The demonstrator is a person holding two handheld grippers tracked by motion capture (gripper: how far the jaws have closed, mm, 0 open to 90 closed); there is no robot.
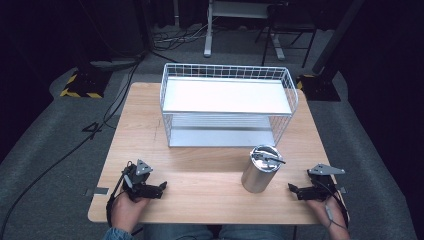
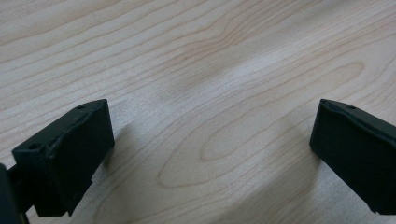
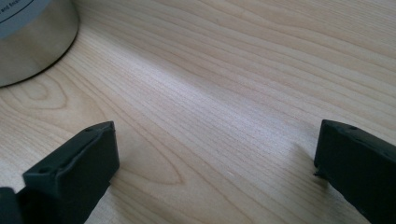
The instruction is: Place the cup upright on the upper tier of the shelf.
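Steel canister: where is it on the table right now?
In the high view, the steel canister stands upright right of centre, before the wire rack, nearer the right gripper.

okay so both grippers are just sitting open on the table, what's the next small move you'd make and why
Probably slide the right gripper left toward the steel canister. Its jaws are open and empty, and the canister stands upright just beside it, nearer than to the left gripper.

A lab or recording studio, not a home.

A bare wooden table (image 1: 210,175) stands on grey carpet (image 1: 45,150) ringed by dark curtains; black cables (image 1: 100,117) trail across the floor, stand bases marked with yellow-and-black hazard tape (image 1: 80,90) sit at the corners, and a white desk frame (image 1: 210,30) stands behind.
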